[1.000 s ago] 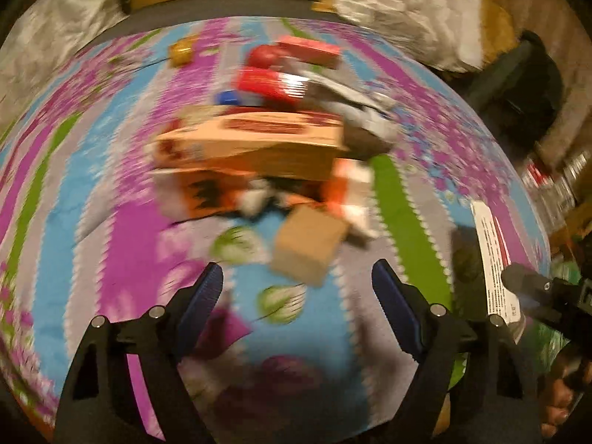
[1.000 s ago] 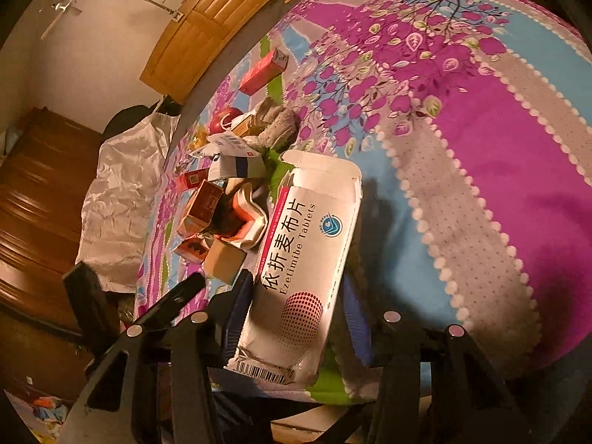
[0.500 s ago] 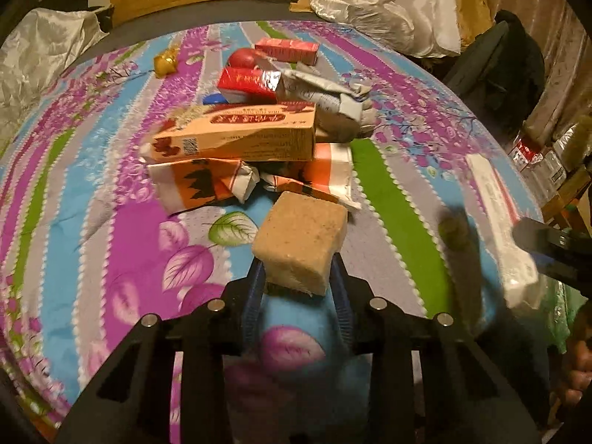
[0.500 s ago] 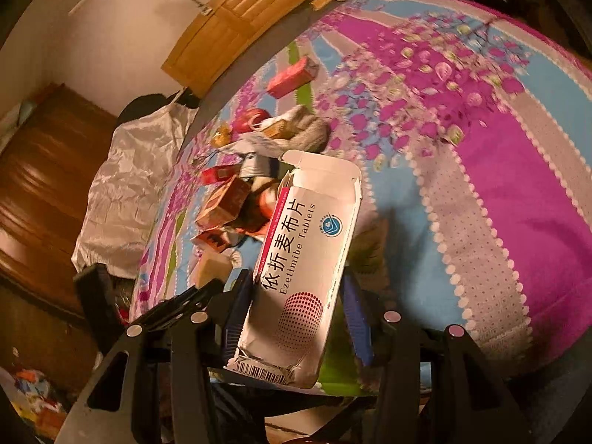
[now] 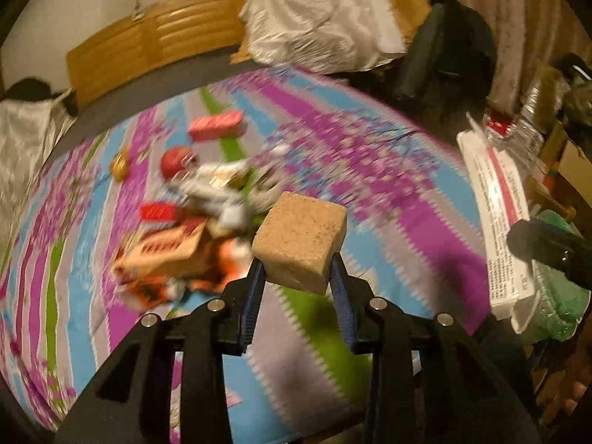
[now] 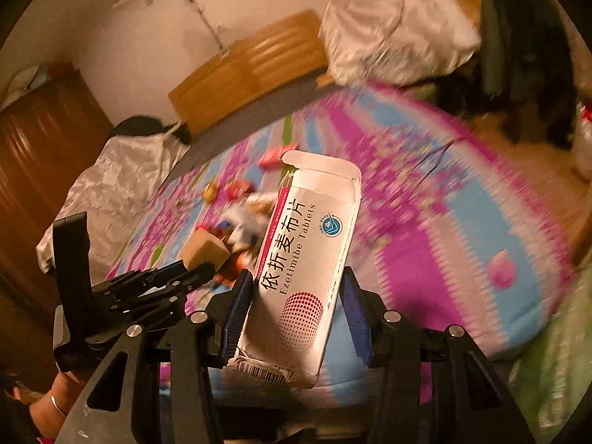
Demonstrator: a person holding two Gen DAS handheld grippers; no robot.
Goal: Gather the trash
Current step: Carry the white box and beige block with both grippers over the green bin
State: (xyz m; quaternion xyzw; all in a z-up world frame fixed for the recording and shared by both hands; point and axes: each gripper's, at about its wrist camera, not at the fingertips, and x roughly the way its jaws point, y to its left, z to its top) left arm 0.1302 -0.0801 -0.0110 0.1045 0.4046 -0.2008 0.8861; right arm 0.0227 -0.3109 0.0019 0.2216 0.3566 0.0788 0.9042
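My left gripper (image 5: 296,273) is shut on a tan cardboard cube (image 5: 301,240), held above the bedspread; the same cube (image 6: 203,249) and left gripper (image 6: 192,268) show at the left of the right wrist view. My right gripper (image 6: 294,298) is shut on a white tablet box (image 6: 303,270) with red dots and an open flap; that tablet box (image 5: 495,214) appears edge-on at the right of the left wrist view. A heap of trash (image 5: 192,222) lies on the bed: orange and red cartons, crumpled white wrappers, a red box (image 5: 216,124) further back.
The bed has a striped floral cover (image 5: 370,170) and a wooden headboard (image 5: 155,37). Silvery pillows (image 5: 325,29) sit at the back right, another (image 5: 22,140) at the left. A green plastic bag (image 5: 558,303) hangs low right. A hand with a ring (image 6: 48,399) holds the left gripper.
The left gripper closed on the tan cube and lifted it off the bed. Both grippers rose and rolled; the trash heap now lies farther below. The right gripper kept its hold on the tablet box.
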